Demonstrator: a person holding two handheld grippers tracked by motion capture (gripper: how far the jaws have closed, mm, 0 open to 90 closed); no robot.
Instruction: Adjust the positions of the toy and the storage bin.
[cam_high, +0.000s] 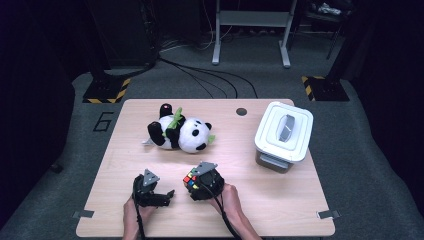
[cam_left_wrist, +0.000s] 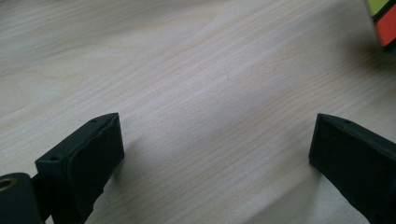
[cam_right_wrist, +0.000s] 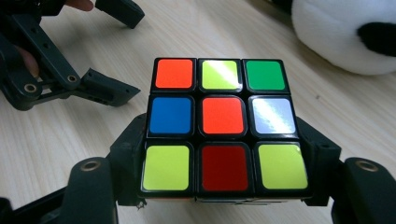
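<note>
Fingers, right gripper (cam_right_wrist: 224, 186): clamped on both sides of puzzle cube (cam_right_wrist: 223, 126), lower middle of frame.
Fingers, left gripper (cam_left_wrist: 217, 154): spread wide, nothing between, above bare worktop (cam_left_wrist: 196, 70).
Plush panda (cam_high: 181, 133): upper centre, lying apart.

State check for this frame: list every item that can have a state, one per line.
Puzzle cube: scrambled, clamped in the right hand-held gripper.
Left hand-held gripper: open, empty, over bare table.
White bin: lid on.
Plush panda: lying on its side.

Bare table (cam_high: 280, 200) ahead-left; panda (cam_high: 182, 134) and, seemingly, bin (cam_high: 283, 135) block beyond — right.
</note>
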